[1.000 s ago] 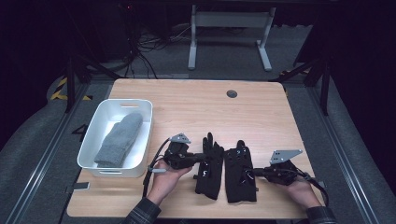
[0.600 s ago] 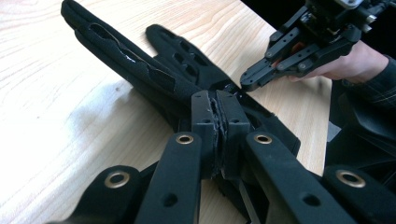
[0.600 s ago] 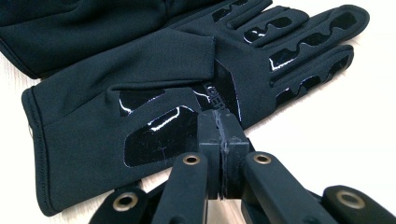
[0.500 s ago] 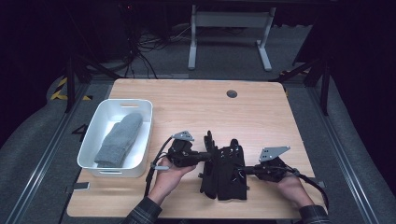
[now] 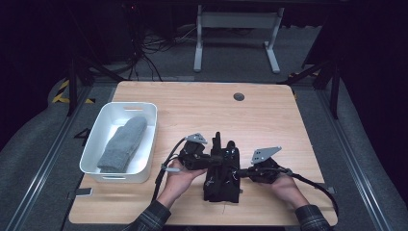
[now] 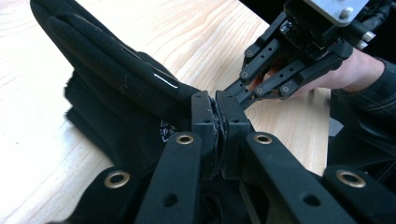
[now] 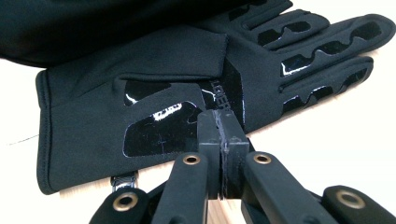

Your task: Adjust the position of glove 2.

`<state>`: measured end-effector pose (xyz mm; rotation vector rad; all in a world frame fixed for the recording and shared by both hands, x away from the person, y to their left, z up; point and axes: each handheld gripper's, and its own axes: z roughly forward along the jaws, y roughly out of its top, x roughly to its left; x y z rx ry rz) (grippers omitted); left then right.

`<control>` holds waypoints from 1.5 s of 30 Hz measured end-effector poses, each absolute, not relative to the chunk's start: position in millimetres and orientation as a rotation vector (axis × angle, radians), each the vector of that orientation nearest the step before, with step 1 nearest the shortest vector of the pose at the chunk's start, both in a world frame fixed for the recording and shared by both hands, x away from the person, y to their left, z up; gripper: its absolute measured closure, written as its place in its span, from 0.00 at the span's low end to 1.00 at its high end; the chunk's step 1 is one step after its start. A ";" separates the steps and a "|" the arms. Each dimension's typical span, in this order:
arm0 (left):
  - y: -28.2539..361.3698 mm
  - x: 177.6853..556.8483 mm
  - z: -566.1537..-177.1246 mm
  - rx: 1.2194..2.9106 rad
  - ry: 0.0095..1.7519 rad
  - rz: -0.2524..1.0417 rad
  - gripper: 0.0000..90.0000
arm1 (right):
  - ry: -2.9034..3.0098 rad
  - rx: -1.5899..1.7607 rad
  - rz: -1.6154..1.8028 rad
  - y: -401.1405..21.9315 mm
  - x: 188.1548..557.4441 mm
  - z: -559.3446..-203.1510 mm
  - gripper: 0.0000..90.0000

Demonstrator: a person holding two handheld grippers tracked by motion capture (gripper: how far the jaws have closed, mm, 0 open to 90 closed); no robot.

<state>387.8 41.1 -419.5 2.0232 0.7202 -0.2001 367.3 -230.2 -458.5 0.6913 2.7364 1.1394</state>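
Two black gloves [image 5: 221, 182] lie overlapped near the table's front edge. My left gripper [image 5: 215, 160] comes in from their left and is shut on a raised fold of a black glove [image 6: 116, 88]. From the right, my right gripper [image 5: 239, 173] is shut on the near edge of the other glove [image 7: 154, 84], which lies flat with its shiny grip patches up. In the left gripper view the left gripper's [image 6: 215, 109] jaws are pressed together, and the right gripper [image 6: 231, 93] reaches in close behind them. The right gripper's [image 7: 218, 119] jaws are also pressed together.
A white bin [image 5: 91, 149] at the table's left holds a grey mitten [image 5: 122, 144]. The wooden table [image 5: 269, 120] has a round cable hole [image 5: 238, 96] near its far edge. Cables trail from both grippers toward the front edge.
The two gloves lay side by side; now the right glove sits over the left one. My right gripper moved left with it, while the left gripper stayed nearly still.
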 end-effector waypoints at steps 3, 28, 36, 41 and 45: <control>38.9 389.6 -422.0 2.029 0.726 -0.203 0.97 | 2.743 0.680 1.158 -222.9 369.9 -459.5 1.00; 28.5 395.2 -434.5 2.020 0.720 -0.199 0.85 | 2.614 0.712 1.170 -227.4 382.2 -446.3 0.94; 20.6 378.4 -439.3 2.094 0.663 -0.214 1.00 | 2.481 0.878 1.083 -263.7 392.3 -448.4 0.57; 8.3 369.7 -448.2 2.182 0.633 -0.208 1.00 | 2.422 0.989 1.069 -287.9 401.9 -452.8 0.48; 4.4 366.1 -452.7 2.245 0.619 -0.166 1.00 | 2.375 1.038 1.053 -300.3 406.4 -455.7 0.41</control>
